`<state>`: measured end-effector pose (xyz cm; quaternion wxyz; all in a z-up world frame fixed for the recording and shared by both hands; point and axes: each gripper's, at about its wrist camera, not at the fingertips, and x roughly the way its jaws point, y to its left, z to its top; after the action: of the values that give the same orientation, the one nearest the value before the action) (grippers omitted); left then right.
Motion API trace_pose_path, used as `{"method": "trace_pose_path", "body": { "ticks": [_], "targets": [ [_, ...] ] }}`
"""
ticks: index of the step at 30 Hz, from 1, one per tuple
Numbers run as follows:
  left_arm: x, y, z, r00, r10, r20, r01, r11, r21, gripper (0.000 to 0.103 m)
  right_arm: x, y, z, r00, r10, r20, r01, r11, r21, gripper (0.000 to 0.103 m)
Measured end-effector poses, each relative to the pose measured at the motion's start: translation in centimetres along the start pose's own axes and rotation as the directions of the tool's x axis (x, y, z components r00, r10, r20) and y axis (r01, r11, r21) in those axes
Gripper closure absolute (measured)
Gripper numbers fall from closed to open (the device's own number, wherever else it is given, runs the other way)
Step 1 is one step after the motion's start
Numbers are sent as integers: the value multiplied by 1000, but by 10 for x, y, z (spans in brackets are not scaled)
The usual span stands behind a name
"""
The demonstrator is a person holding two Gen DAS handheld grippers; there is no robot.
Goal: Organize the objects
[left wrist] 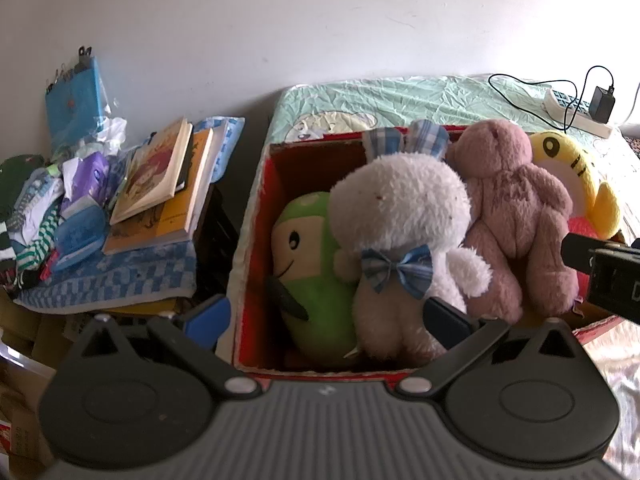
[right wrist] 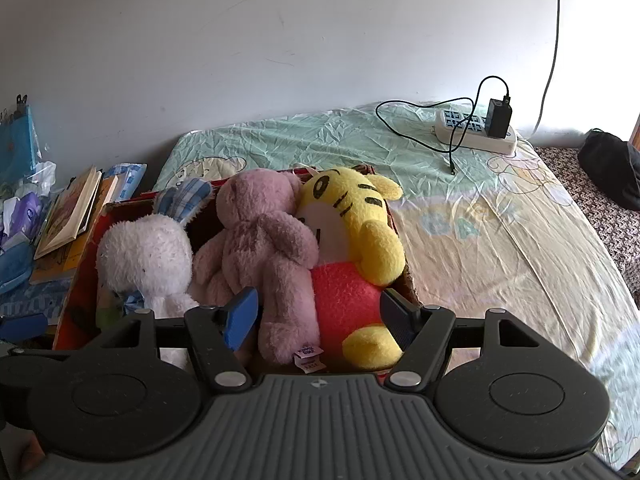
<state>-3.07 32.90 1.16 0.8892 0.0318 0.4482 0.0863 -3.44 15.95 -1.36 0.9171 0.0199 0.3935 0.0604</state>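
Note:
A red cardboard box (left wrist: pixel 256 200) sits on the bed and holds plush toys. Inside are a green toy (left wrist: pixel 308 264), a white rabbit (left wrist: pixel 396 216) with a blue bow, a pink bear (left wrist: pixel 508 200) and a yellow tiger (left wrist: pixel 576 168) with a red body. My left gripper (left wrist: pixel 326 320) hangs open over the near side of the box, its fingers either side of the rabbit's lower body. My right gripper (right wrist: pixel 320 320) is open above the pink bear (right wrist: pixel 264 240) and the tiger (right wrist: pixel 352 216), clamping neither. The rabbit (right wrist: pixel 144 256) lies left of them in the box (right wrist: pixel 86 280).
Left of the box, books (left wrist: pixel 160 172) lie stacked on a blue checkered cloth (left wrist: pixel 120 276) beside a heap of small items. A white power strip (right wrist: pixel 472 128) with a black charger and cable lies on the green sheet (right wrist: pixel 500 248). A black bag (right wrist: pixel 612 172) sits far right.

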Motion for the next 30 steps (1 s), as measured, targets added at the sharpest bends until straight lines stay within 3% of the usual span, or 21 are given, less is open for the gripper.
{"method": "trace_pose_path", "body": {
  "ticks": [30],
  "targets": [
    [-6, 0, 0, 1000, -14, 9, 14, 1000, -14, 0, 1, -4, 1, 1000, 12, 2, -12, 1000, 19, 33]
  ]
}}
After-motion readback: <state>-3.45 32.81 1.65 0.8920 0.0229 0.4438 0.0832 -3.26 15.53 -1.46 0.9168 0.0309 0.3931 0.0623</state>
